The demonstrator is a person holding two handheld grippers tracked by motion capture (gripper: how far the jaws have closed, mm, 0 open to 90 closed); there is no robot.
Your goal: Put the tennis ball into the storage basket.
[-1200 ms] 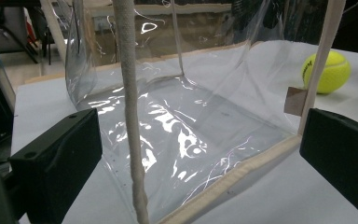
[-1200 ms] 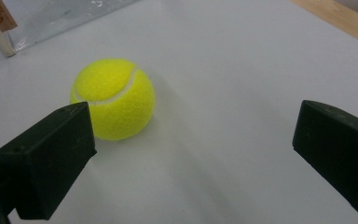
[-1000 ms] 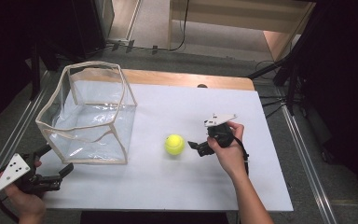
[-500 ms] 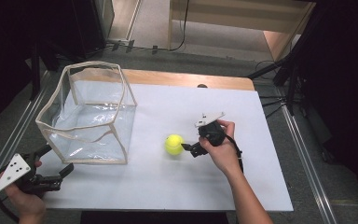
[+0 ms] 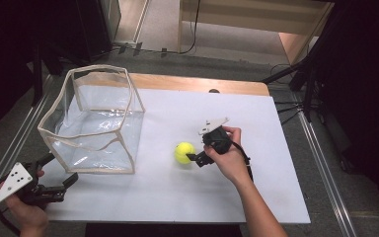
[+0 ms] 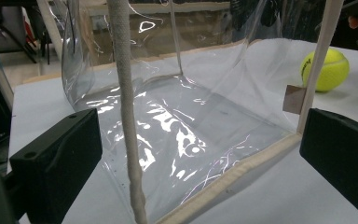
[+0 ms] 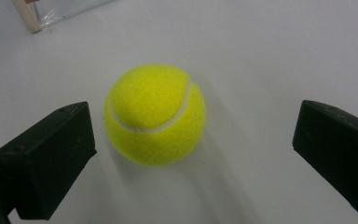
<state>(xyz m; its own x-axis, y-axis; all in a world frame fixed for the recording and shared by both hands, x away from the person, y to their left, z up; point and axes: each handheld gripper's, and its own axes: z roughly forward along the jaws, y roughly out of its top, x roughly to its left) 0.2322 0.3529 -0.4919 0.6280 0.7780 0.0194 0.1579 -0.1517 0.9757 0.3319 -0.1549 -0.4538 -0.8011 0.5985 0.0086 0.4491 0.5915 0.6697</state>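
**Right gripper closing in on the ball — risks from here**

Tennis ball point(image 5: 184, 152) sits on the white bench point(image 5: 187, 197), right of the clear bag point(image 5: 94, 123) and apart from it. In the right gripper view the ball point(image 7: 154, 114) lies between the two black jaws, nearer the left one, with plenty of gap on the other side. Right gripper point(image 5: 197, 159) is spread wide, nothing held; its tip sits just beside the ball, and I cannot tell from above whether it touches.

Left gripper point(image 5: 59, 180) hangs off the near left corner of the bench, jaws apart, empty. Its own view looks into the bag point(image 6: 182, 140) with a fabric-edged corner seam running up between the jaws, and the ball point(image 6: 326, 70) beyond the far side.

What I judge could go wrong:
- Ball is off-centre in the jaws. If I close now, the nearer jaw meets it first and may nudge it away (round thing, smooth bench, it will roll freely).
- Pinching too high on the ball could squirt it out forward, toward the bag.
- The bag walls look floppy and the rim sags; a ball dropped on the rim could fold it in or bounce off.
- Left gripper is not yet holding the bag steady, so the bag may slide if knocked.
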